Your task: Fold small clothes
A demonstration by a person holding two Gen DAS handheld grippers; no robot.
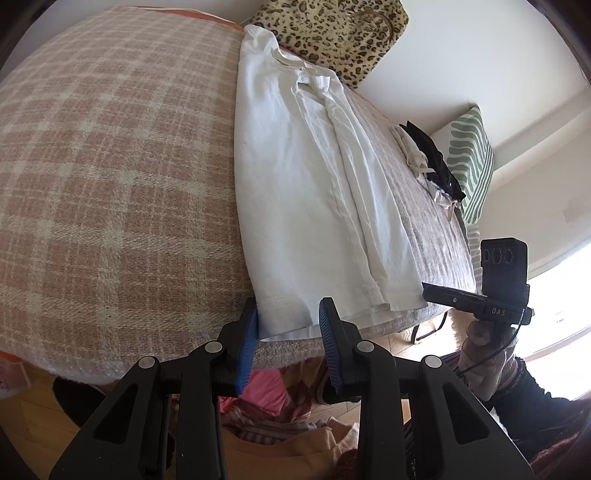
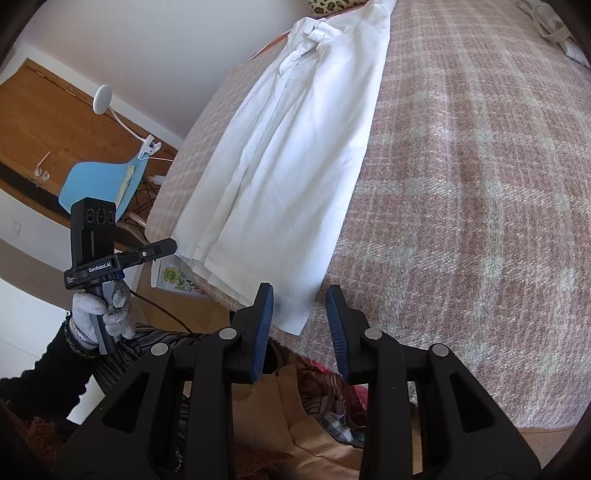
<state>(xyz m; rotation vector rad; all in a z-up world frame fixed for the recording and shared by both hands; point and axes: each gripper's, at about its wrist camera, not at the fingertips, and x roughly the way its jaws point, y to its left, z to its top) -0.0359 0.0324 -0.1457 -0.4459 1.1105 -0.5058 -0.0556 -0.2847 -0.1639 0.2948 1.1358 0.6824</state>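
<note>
The leopard-print bag (image 1: 332, 33) is cut off by the top edge in the left wrist view. The dark clothes (image 1: 434, 158) beside the striped pillow (image 1: 471, 162) are too bunched to tell apart. Below the bed (image 2: 461, 184), the heap of fabrics (image 2: 325, 398) is mostly hidden behind the black gripper arms.

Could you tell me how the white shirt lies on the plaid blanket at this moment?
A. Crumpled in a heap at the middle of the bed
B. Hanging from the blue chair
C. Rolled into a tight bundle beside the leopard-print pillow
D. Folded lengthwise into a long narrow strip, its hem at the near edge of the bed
D: the white shirt stretches as a long strip across the plaid blanket, its sides folded in and its hem at the bed's near edge.
</note>
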